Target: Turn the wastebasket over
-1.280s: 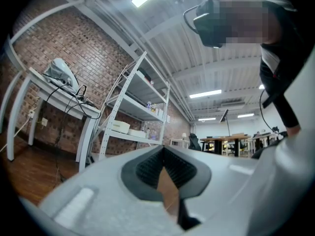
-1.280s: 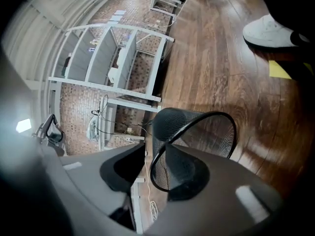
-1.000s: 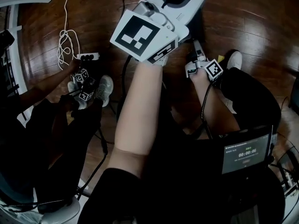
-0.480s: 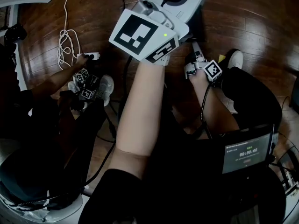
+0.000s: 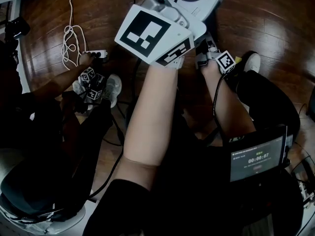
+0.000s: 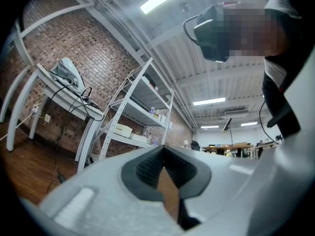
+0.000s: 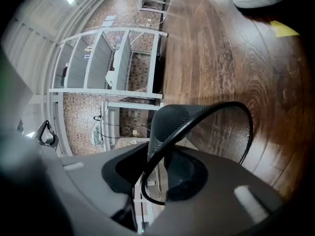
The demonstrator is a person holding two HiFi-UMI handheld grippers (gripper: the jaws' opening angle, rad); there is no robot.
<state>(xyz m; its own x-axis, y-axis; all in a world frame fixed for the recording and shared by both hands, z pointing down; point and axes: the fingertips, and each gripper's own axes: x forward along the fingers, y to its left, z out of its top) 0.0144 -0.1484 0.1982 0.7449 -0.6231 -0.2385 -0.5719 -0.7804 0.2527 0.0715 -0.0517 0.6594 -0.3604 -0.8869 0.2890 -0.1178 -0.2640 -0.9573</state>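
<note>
The wastebasket is black wire mesh. In the right gripper view it hangs close over the wooden floor, and its rim arcs across the frame. My right gripper has the basket's rim and mesh wall between its jaws. The jaws are closing, and a gap still shows beside the mesh. In the head view only that gripper's marker cube is plain, and I cannot make out the basket there. My left gripper is raised toward the ceiling with its pads meeting at the tips and nothing between them. Its big marker cube fills the top of the head view.
A second person sits at the left with small marker cubes by a white shoe. A power strip and coiled white cable lie on the wood floor. A timer screen is at lower right. White shelving stands far off.
My right gripper's cube has slid a little farther up the head view. The left gripper has hardly shifted. The person at the left has moved their arm and cubes toward the power strip.
</note>
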